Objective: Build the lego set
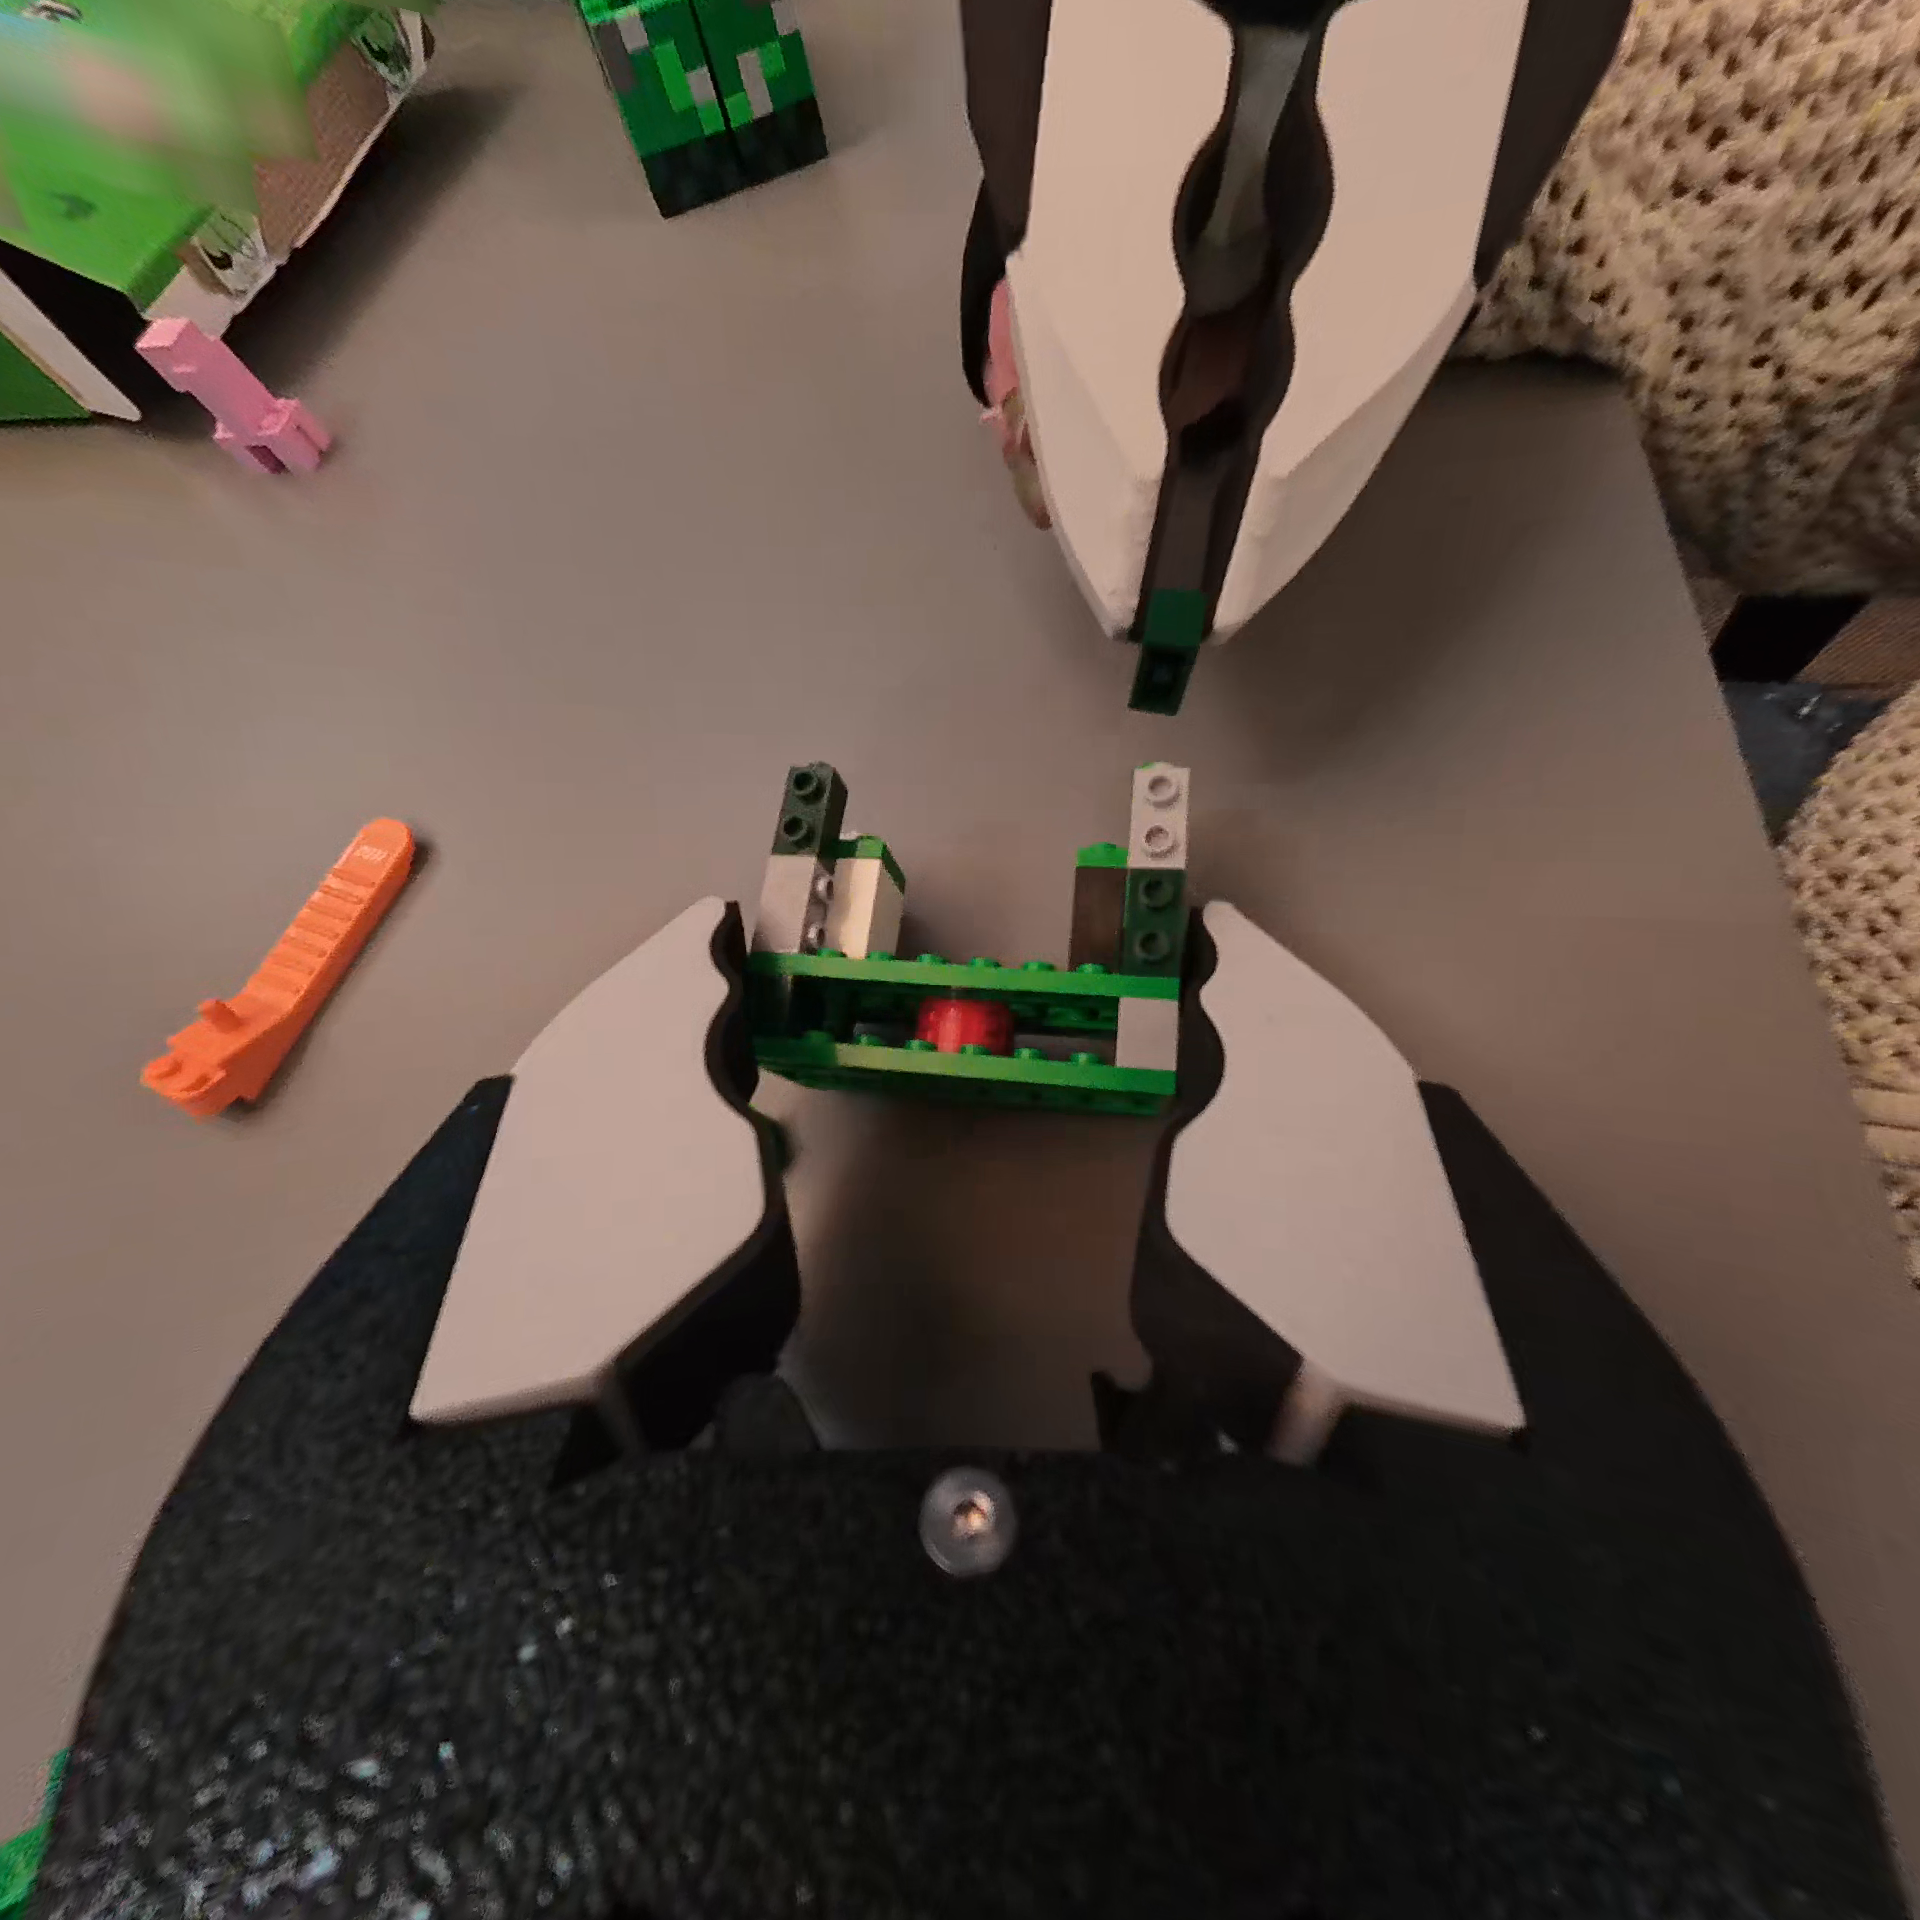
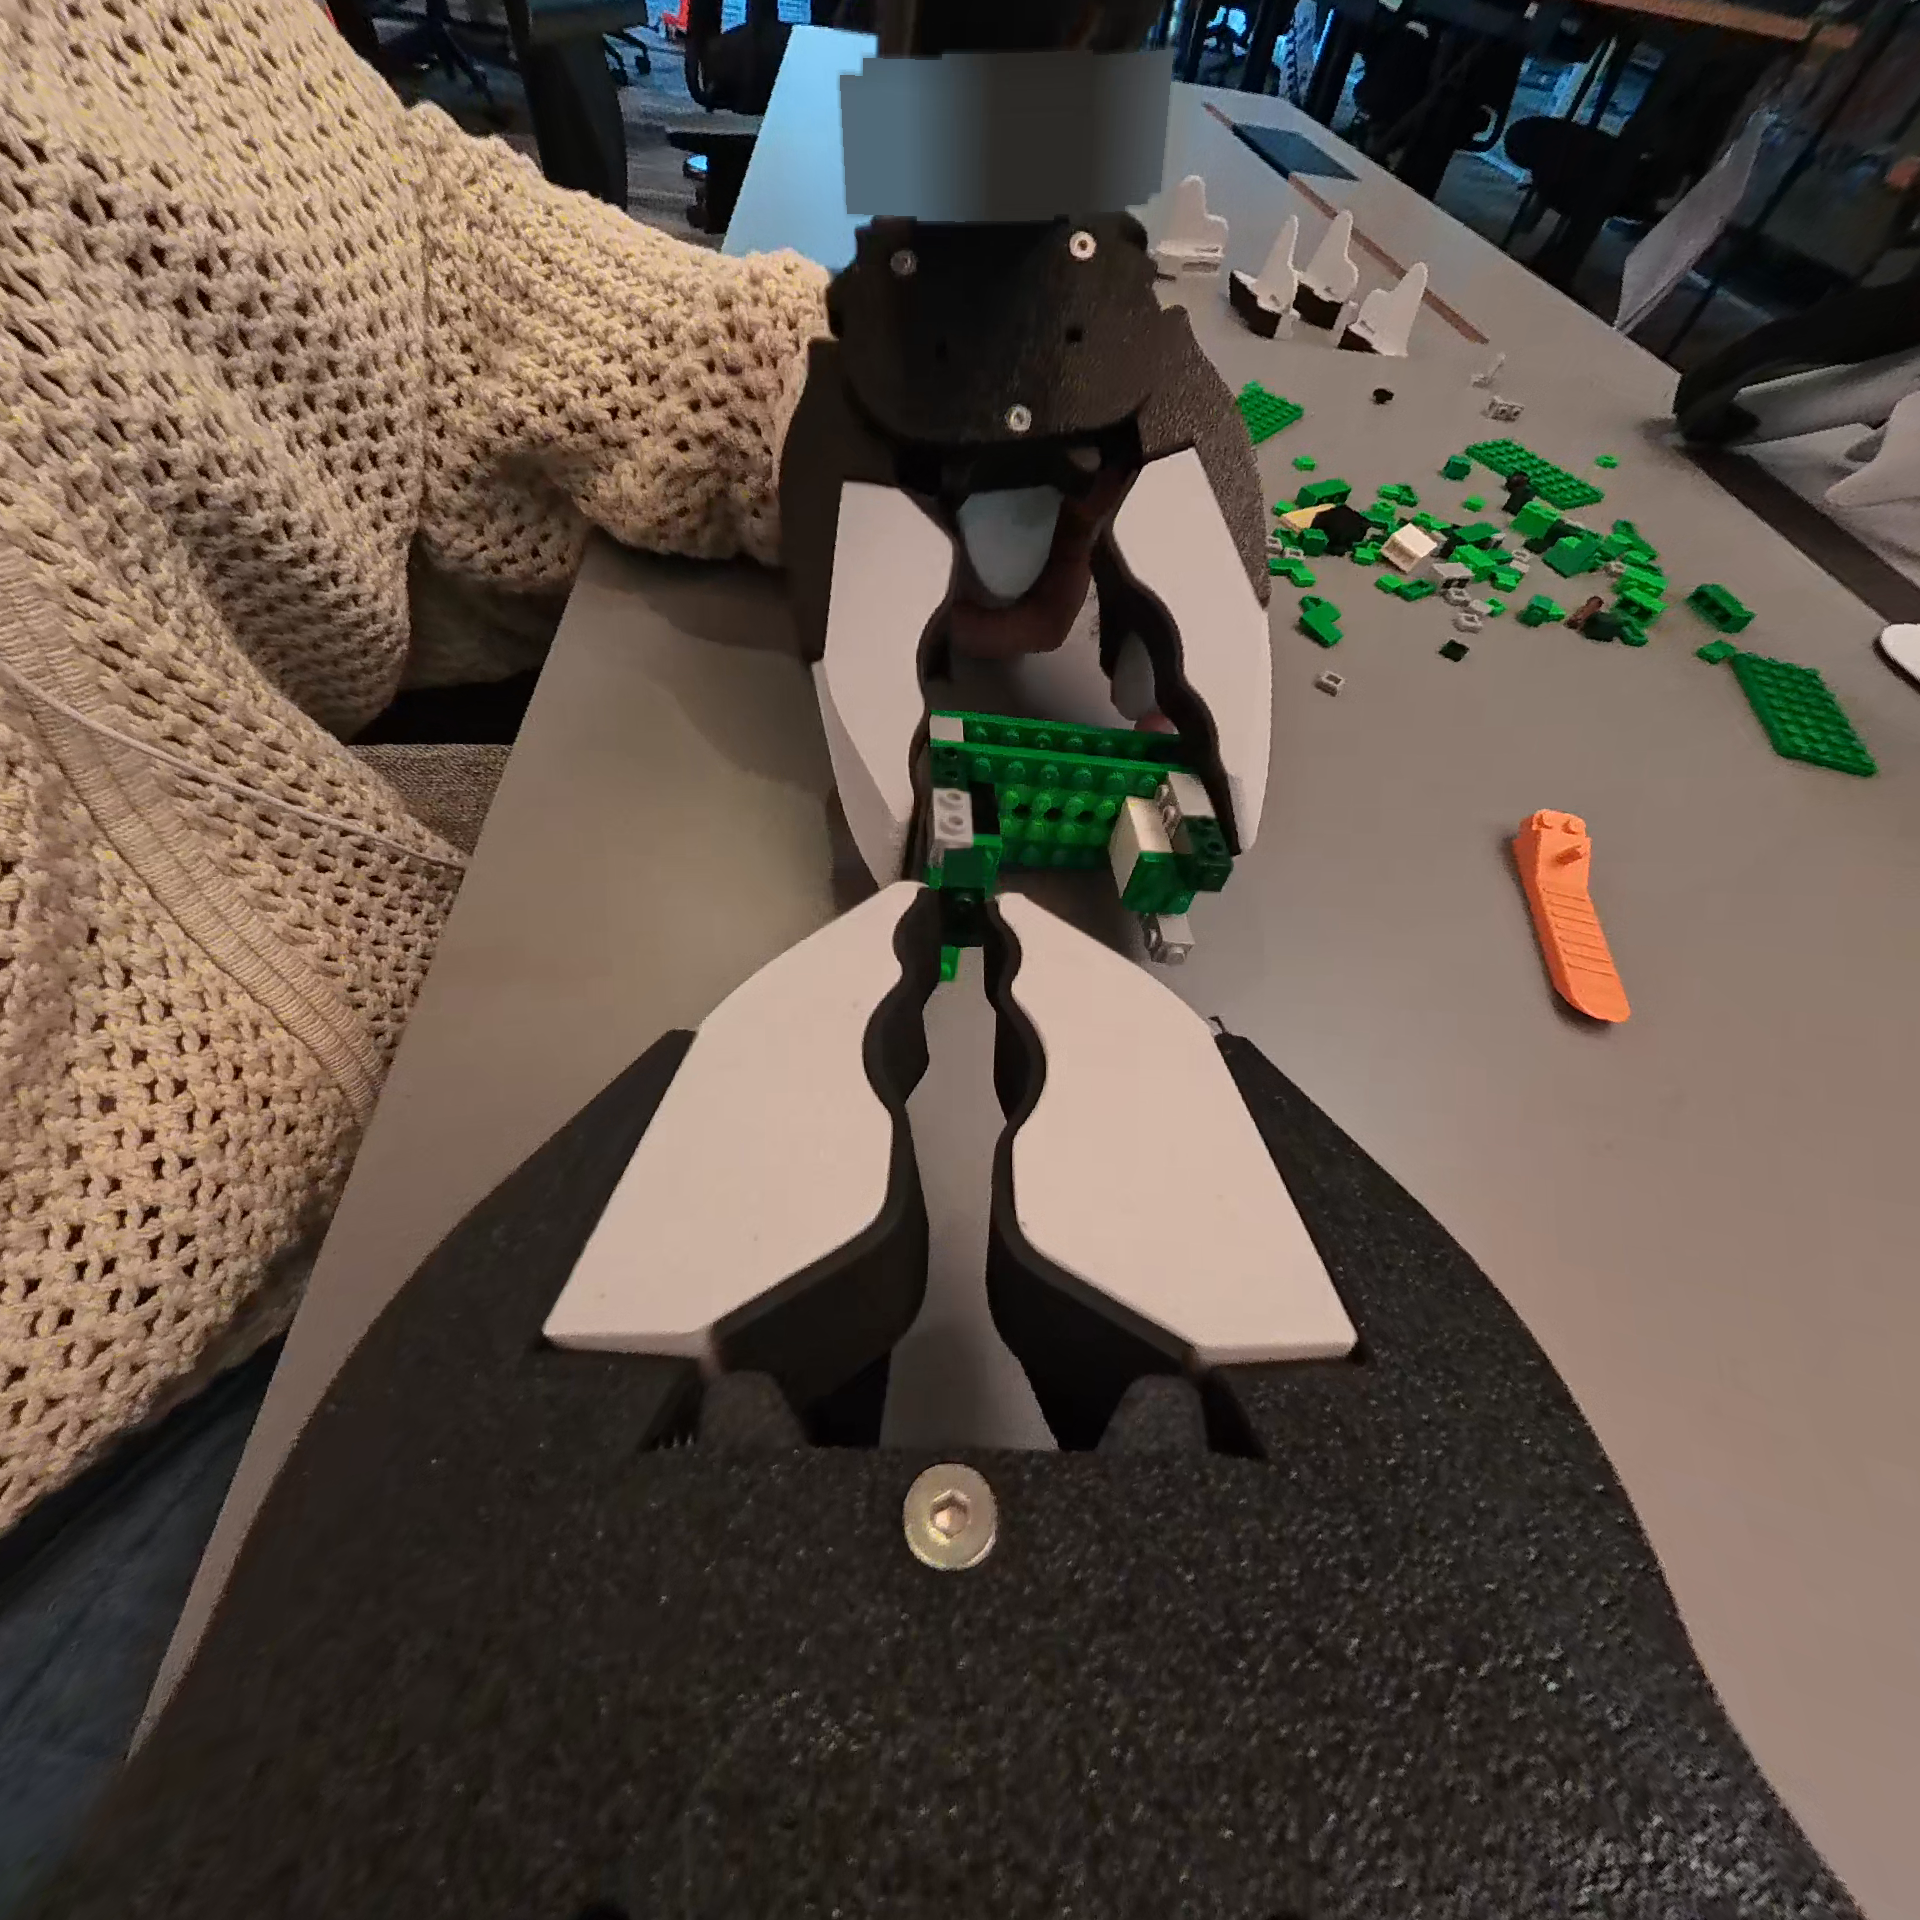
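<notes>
The left gripper (image 1: 966, 1023) clamps its fingers on the ends of the green build (image 1: 961, 1023), held near the counter (image 1: 623, 623) edge beside the person. The right gripper (image 2: 961, 925) pinches a dark green brick (image 1: 1164, 675) just above the grey post (image 1: 1158, 821). Adding that brick seems the step in hand; next it must line up over the studs and press down.

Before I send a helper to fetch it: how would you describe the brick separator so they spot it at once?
On the grey table, look beside the half-built green model held in the left gripper. The brick separator lies flat there, apart from the model. It is the only orange piece: a long ribbed wedge, unlike the green bricks scattered farther off.
</notes>
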Demonstrator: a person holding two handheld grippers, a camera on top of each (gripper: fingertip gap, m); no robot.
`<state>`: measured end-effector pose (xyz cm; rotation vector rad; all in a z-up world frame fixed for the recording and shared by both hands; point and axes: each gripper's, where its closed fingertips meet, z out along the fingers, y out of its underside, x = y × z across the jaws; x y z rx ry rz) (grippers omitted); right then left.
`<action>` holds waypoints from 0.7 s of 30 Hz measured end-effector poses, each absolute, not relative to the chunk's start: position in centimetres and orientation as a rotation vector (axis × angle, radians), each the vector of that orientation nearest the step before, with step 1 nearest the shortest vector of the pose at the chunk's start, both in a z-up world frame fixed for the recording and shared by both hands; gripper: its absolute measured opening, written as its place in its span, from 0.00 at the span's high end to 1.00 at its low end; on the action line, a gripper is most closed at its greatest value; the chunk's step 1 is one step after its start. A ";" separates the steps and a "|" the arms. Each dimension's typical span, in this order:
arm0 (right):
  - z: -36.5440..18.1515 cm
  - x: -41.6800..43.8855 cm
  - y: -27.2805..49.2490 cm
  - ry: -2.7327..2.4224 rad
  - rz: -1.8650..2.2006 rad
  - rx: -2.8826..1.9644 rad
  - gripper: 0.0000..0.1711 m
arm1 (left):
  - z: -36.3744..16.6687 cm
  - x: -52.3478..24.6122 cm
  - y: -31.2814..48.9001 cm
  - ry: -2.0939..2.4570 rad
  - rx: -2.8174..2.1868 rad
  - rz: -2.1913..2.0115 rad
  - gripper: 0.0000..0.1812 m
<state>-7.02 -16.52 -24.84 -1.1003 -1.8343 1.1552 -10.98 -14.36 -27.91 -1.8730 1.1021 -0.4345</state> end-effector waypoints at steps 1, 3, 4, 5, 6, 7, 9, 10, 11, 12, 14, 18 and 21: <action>-24.9 -7.1 -16.5 -1.836 1.144 -1.099 0.96 | -27.9 -11.0 -14.4 1.098 -1.875 -0.437 0.56; -25.0 -7.2 -16.6 -1.844 1.126 -1.101 0.96 | -27.9 -10.8 -14.6 1.111 -1.870 -0.435 0.56; -25.1 -7.2 -16.7 -1.850 1.126 -1.099 0.96 | -27.9 -10.6 -14.6 1.114 -1.868 -0.437 0.56; -25.0 -7.2 -16.8 -1.852 1.132 -1.097 0.96 | -27.9 -10.6 -14.6 1.114 -1.866 -0.441 0.56; -25.0 -7.3 -16.9 -1.855 1.139 -1.095 0.96 | -27.8 -10.5 -14.6 1.110 -1.863 -0.445 0.56; -25.0 -7.3 -17.0 -1.863 1.143 -1.095 0.96 | -27.6 -10.4 -14.7 1.103 -1.858 -0.454 0.56; -25.2 -7.4 -17.1 -1.880 1.134 -1.100 0.96 | -27.2 -10.3 -14.8 1.091 -1.846 -0.479 0.56; -25.3 -7.4 -17.1 -1.881 1.131 -1.102 0.96 | -27.1 -10.3 -14.8 1.089 -1.843 -0.484 0.56; -25.2 -7.4 -17.2 -1.880 1.134 -1.099 0.96 | -27.1 -10.3 -14.9 1.091 -1.841 -0.486 0.56; -25.1 -7.4 -17.2 -1.879 1.140 -1.096 0.96 | -27.1 -10.2 -15.0 1.092 -1.841 -0.488 0.56; -25.0 -7.4 -17.4 -1.880 1.152 -1.091 0.96 | -27.0 -10.1 -15.0 1.093 -1.839 -0.491 0.57; -24.9 -7.5 -17.6 -1.884 1.166 -1.084 0.96 | -26.8 -10.1 -15.1 1.089 -1.829 -0.499 0.57; -24.8 -7.6 -17.7 -1.886 1.175 -1.080 0.96 | -26.7 -10.1 -15.2 1.082 -1.826 -0.506 0.56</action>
